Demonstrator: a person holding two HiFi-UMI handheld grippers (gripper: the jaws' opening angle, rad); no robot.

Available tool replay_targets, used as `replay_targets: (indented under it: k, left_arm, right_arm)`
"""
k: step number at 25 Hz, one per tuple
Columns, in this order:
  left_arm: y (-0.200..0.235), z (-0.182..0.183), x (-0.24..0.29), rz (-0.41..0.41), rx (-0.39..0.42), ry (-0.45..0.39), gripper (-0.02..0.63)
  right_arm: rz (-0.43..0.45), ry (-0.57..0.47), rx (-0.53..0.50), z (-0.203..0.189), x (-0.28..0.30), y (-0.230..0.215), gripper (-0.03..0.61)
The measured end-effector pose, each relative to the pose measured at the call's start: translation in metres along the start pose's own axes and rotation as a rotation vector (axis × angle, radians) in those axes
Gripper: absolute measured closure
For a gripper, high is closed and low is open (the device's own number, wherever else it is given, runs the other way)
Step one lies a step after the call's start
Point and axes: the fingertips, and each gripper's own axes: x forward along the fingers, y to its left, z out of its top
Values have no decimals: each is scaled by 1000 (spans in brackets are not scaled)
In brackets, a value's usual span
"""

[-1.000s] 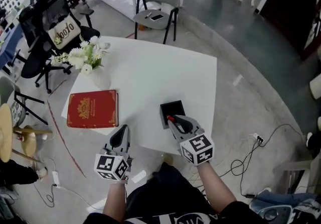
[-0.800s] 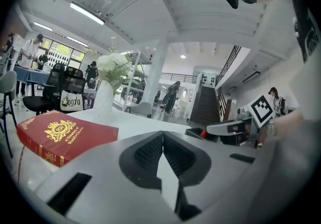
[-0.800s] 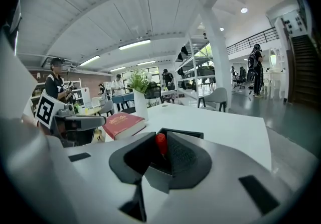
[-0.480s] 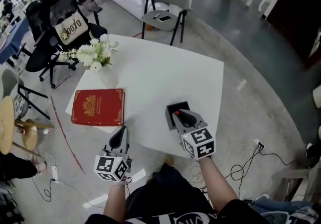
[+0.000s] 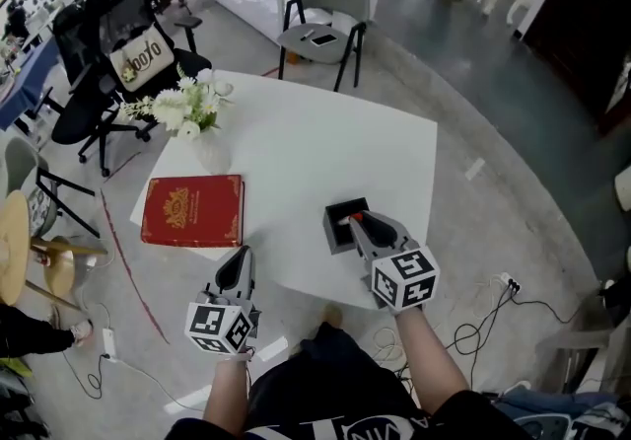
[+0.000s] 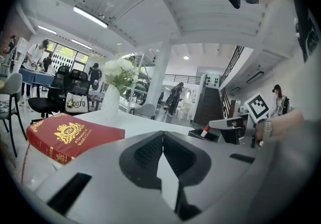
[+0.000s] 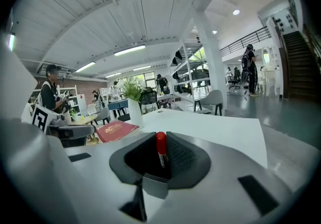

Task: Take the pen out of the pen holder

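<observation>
The black square pen holder (image 5: 340,224) stands near the front right edge of the white table (image 5: 325,147). My right gripper (image 5: 359,222) hovers over the holder's right side, shut on a red-capped pen (image 5: 355,218). In the right gripper view the pen (image 7: 161,148) stands upright between the pads, its lower end hidden. The left gripper view shows the holder (image 6: 203,135) and the pen's red cap (image 6: 205,130) far off to the right. My left gripper (image 5: 240,258) stays shut and empty at the table's front edge; its jaws (image 6: 162,135) meet with nothing between them.
A red book (image 5: 193,210) lies at the table's left, with a white vase of flowers (image 5: 187,117) behind it. Chairs (image 5: 325,29) stand beyond the far edge. Cables (image 5: 493,315) trail on the floor at the right.
My right gripper, with the pen, has shifted a little to the right, from over the holder's middle to its right side. The left gripper has stayed put.
</observation>
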Motion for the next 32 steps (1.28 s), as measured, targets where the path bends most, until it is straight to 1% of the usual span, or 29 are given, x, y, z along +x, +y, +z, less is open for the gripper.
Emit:
replay_targets:
  k: [3, 19, 25, 32]
  left_arm:
    - [-5, 1, 2, -16, 4, -1, 609]
    - [-35, 13, 5, -124, 36, -31, 609]
    - [-46, 17, 2, -154, 44, -41, 609]
    - [-53, 19, -3, -175, 53, -45, 609]
  right_arm:
    - [-8, -31, 12, 8, -10, -4, 509]
    - [-79, -150, -19, 40, -64, -2, 509]
    - [-98, -203, -17, 52, -84, 2, 509]
    - [-117, -236, -16, 58, -102, 7, 509]
